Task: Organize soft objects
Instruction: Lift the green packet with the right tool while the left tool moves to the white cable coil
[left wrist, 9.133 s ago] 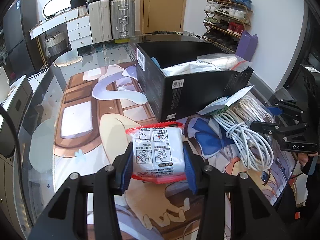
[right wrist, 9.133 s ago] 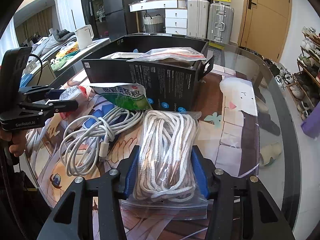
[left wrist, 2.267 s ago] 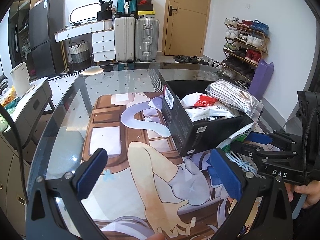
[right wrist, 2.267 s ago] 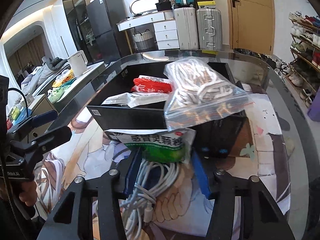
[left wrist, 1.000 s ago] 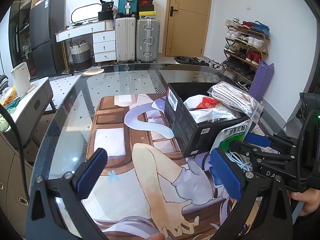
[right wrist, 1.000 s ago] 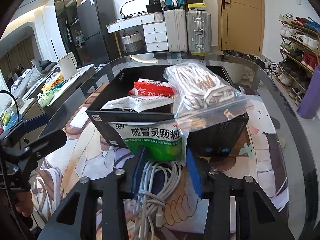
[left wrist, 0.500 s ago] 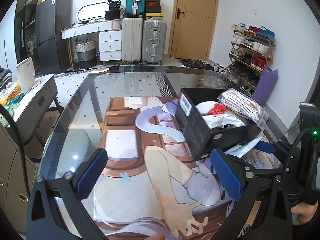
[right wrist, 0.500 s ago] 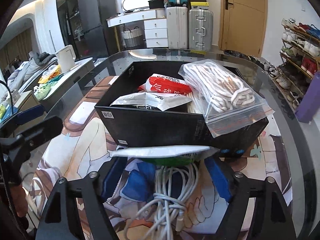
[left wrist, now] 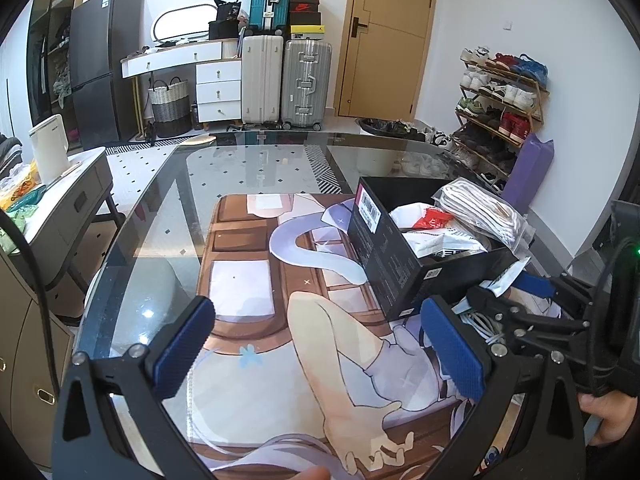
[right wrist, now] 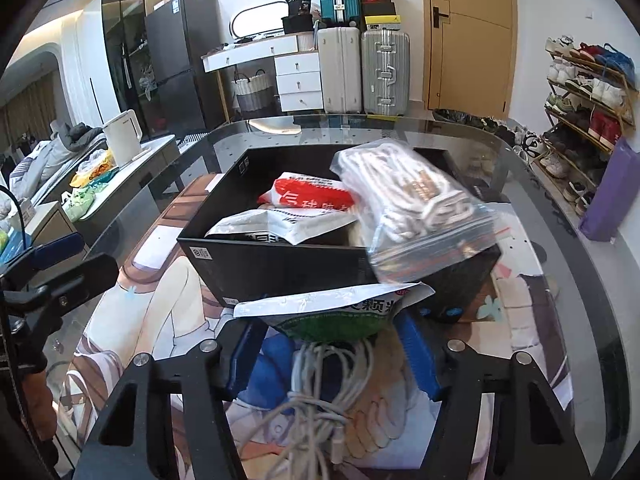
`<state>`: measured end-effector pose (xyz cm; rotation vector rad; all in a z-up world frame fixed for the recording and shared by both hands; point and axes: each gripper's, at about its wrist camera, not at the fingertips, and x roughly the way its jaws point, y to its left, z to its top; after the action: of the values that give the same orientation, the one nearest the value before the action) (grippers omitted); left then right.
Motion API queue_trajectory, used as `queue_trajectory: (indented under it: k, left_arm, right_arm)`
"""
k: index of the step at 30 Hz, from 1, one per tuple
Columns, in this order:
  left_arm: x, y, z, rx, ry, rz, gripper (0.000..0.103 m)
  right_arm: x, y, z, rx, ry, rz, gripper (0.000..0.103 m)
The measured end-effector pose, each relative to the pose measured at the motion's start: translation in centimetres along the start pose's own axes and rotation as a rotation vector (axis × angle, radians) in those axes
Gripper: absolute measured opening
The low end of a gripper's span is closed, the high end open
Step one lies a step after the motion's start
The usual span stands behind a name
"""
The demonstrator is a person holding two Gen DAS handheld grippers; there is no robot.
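— What's my right gripper doing?

— Its jaws have just been closing; the green-and-white foil sachet sits between the blue pads, though I can't tell if they press it. Ahead stands the black cardboard box; the coiled white cable lies below.

— And the left gripper?

— Jaws wide apart, nothing between them, above the printed mat on the glass tabletop.

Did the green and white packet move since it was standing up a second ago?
Yes. The green and white packet stood tall against the black box front; now it lies tipped flat, low at the box's foot, above the white cable.
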<state>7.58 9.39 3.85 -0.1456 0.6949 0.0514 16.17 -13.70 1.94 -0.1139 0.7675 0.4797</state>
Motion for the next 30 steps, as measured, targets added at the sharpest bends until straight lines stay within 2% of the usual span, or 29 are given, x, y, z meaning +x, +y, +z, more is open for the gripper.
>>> queue_trajectory:
  k: [11, 19, 30]
  left_arm:
    - [0.4, -2.2, -0.5, 0.041, 0.03, -0.041, 0.103]
    - [0.6, -5.9, -1.4, 0.106, 0.078, -0.122, 0.103]
    - [1.5, -11.6, -2.6, 0.177, 0.166, -0.243, 0.103]
  right_arm:
    - [-5.1, -3.2, 0.3, -0.024, -0.069, 0.074, 0.064]
    - [-8.1, -5.8, 0.6, -0.016, -0.092, 0.076, 0.064]
    - [-10.9, -7.5, 1.2, 0.003, -0.142, 0.053, 0.064]
